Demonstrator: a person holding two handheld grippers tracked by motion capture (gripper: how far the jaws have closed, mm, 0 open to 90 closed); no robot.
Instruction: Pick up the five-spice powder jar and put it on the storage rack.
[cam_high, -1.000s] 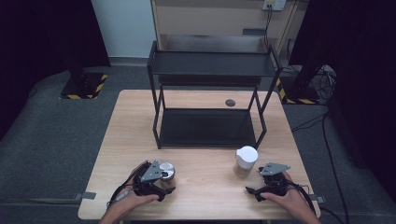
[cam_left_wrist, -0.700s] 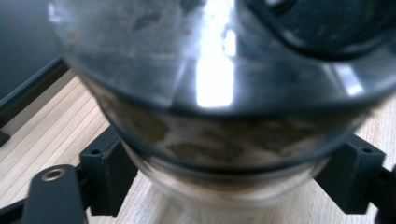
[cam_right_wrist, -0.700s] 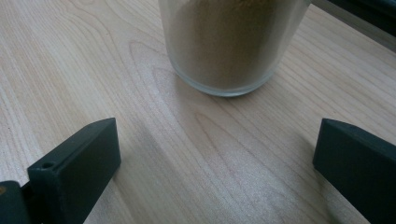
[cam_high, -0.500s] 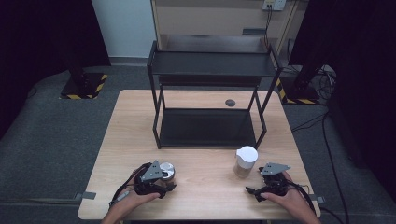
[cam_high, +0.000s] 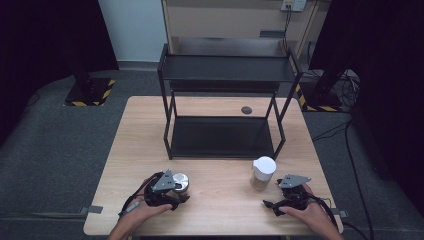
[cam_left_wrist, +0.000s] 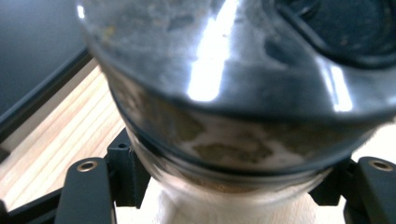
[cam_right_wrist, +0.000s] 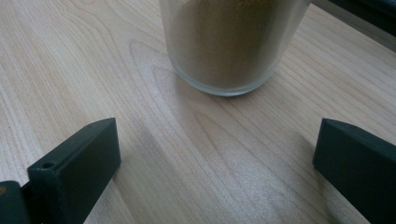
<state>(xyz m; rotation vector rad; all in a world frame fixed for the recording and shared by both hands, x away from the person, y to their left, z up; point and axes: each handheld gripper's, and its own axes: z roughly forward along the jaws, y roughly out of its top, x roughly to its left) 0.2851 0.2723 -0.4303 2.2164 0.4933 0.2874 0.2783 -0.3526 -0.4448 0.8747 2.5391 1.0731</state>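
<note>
The left gripper (cam_high: 176, 192) sits near the front edge of the worktop (cam_high: 135, 145), at about 7 o'clock from the black shelf rack (cam_high: 222, 100), and its jaws have just been closing around the silver-lidded jar (cam_high: 180, 182). In the left gripper view that jar (cam_left_wrist: 224, 93) looms right up against the camera, its glass body wedged between the two black jaws, so the grip looks firm: pads pressed on the glass just below the shiny lid, low enough that the lid's rim should stop the jar slipping down when lifted

The right gripper (cam_high: 287, 197) rests at about 5 o'clock from the rack, its jaws spread wide with nothing between them. Just ahead of it stands the white-lidded jar (cam_high: 263, 172), upright on the wood; the right gripper view shows the glass base (cam_right_wrist: 229, 46), filled with brown powder, a little beyond the open jaws (cam_right_wrist: 219, 158), apart from them. The hand seems parked there lined up with its jar, ready to slide forward

Both jars stand on the near side of the rack, whose two dark shelves are bare; they look like the likely destination. A small dark disc (cam_high: 246, 110) lies at 12 o'clock on the worktop, behind the rack's lower shelf
</note>
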